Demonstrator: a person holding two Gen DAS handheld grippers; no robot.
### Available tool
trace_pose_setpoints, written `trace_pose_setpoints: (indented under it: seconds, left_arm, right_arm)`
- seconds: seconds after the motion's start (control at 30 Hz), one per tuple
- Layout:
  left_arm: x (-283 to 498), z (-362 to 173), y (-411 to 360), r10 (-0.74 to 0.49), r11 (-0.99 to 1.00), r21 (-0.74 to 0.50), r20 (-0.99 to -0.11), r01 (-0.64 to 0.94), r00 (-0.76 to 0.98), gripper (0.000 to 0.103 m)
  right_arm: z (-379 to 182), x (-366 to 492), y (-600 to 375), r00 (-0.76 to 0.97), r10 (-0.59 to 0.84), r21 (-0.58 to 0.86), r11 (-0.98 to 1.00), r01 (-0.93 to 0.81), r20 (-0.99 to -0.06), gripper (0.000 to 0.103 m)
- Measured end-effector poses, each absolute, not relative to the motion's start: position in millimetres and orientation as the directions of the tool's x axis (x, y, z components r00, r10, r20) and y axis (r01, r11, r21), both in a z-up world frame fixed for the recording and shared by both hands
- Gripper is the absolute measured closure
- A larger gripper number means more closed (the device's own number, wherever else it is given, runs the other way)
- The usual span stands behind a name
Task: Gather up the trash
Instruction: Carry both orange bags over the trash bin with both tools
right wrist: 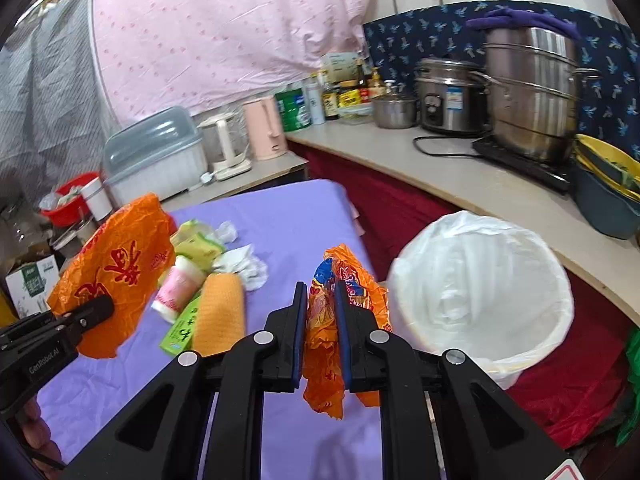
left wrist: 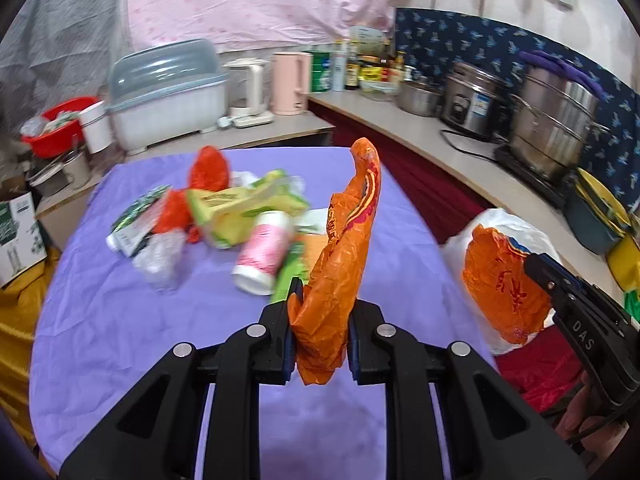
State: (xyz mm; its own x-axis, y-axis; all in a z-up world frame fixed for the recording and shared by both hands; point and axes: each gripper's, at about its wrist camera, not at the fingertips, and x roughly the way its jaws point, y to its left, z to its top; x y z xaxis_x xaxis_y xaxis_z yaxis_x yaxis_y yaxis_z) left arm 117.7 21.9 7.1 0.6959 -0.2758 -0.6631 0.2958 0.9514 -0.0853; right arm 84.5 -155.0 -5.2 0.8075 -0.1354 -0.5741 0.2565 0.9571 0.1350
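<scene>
On the left of the purple-covered worktop [left wrist: 120, 320] lies a loose heap of trash: a green-patterned packet [left wrist: 136, 216], a crumpled clear plastic cup [left wrist: 160, 256], red netting [left wrist: 208, 168], a yellow-green carton [left wrist: 244, 208] and a pink-and-white bottle [left wrist: 264, 252] lying on its side. In the right wrist view an orange ribbed cloth [right wrist: 220, 312] lies just beside the bottle, touching a flat green packet [right wrist: 184, 324], with crumpled white tissue [right wrist: 244, 264] behind them.

The left tongs [left wrist: 320, 312] are clamped on an orange plastic bag [left wrist: 344, 248], which stands up in a twisted column between the blue pads, its lower end hanging below them. The bag is clear of the worktop.

Further right, the right tongs [right wrist: 322, 320] are closed on a second orange plastic bag [right wrist: 328, 344], crumpled and printed in red and blue, bunched between the pads and spilling out above and below. It too hangs off the worktop, near the worktop's right edge.

To the right of that, beside the worktop and lower down, stands a round bin lined with a white bag [right wrist: 480, 280], its mouth open. Behind it a long counter [right wrist: 440, 176] carries a rice cooker [right wrist: 448, 96] and a tall steel pot [right wrist: 532, 92].
</scene>
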Motion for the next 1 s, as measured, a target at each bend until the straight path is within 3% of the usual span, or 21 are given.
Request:
trace_pose_setpoints:
  seconds: [0.5,0.87,1.0]
  left_arm:
    - [128.0,-9.3,-154.7,-0.462,0.819,-0.112,-0.710,0.563,0.531,0.084]
    - [146.1,-44.9,-223.6,-0.476,0.763,-0.105,-0.759,0.638,0.445,0.081]
    - [147.8,-51.5,-232.9,-0.466,0.759,-0.084,-0.763,0.646,0.448,0.076]
  right_arm:
    - [-12.5,66.4,-282.0,0.764,-0.287,0.148,0.884,0.444,-0.578,0.090]
    - [-47.9,64.2,-333.4,0.720,-0.309,0.189,0.833,0.520,-0.621,0.090]
    - [-56.0,65.1,-341.1,0.713,-0.304,0.199,0.826,0.528,-0.632,0.089]
